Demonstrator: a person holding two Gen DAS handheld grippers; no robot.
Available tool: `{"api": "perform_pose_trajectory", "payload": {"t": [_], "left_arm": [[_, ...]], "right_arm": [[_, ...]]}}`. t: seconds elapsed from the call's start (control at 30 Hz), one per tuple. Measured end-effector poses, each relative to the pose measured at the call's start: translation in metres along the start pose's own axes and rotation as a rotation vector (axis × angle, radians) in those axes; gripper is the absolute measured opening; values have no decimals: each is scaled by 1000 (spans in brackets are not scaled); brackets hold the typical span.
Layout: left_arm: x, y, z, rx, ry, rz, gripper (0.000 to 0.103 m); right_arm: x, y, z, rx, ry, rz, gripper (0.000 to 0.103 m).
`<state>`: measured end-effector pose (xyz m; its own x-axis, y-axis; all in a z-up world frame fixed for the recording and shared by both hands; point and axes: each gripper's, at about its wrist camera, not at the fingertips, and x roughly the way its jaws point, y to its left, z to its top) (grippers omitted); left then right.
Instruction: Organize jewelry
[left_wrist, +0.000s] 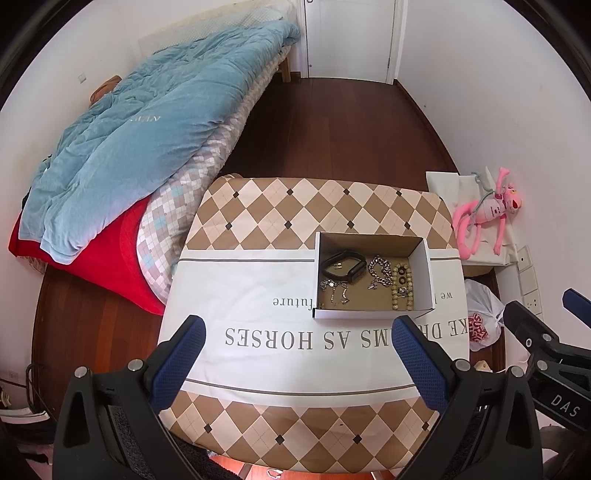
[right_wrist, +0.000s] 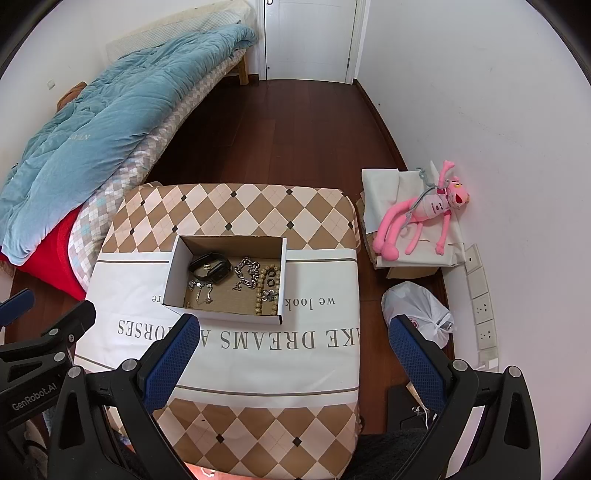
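Blue-padded fingers (left_wrist: 184, 354) of the left gripper (left_wrist: 295, 354) stand wide apart at the bottom of the left wrist view, holding nothing, above the near half of a table (left_wrist: 258, 295) covered in a cloth with brown diamonds and printed lettering. Ahead of this gripper and slightly toward its right finger sits an open white cardboard box (left_wrist: 421, 266) with a brown floor. Inside it, a black watch band (left_wrist: 341, 266) lies at the far left, a chunky silver chain (left_wrist: 380, 273) sits in the middle, and a string of tan beads (left_wrist: 400, 288) runs along the right wall with two dark rings beside it. Thin silver pieces (left_wrist: 336, 290) lie nearer the front edge.

From the right wrist view, the right gripper (right_wrist: 291, 350) is likewise spread wide and empty, hanging over the table's near right part, with the box (right_wrist: 173, 273) ahead of its left finger. Its right finger reaches past the table edge, over a white plastic bag (right_wrist: 417, 306) on the wooden floor. Further ahead on that side, a pink plush toy (right_wrist: 424, 218) lies against the wall. Left of both grippers, a blue quilt (left_wrist: 140, 136) is heaped on a bed.
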<state>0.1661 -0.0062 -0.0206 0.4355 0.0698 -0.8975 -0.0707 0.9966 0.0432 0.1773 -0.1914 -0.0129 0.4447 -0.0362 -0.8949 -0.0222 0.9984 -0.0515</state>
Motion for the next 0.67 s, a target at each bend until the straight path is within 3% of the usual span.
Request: {"api": "perform_pose_trajectory", "payload": {"t": [0.67], "left_arm": [[-4,-3,1,-2,-6,-4,103]], "right_arm": [[-2,-1,-1,0,3,2,103]]}}
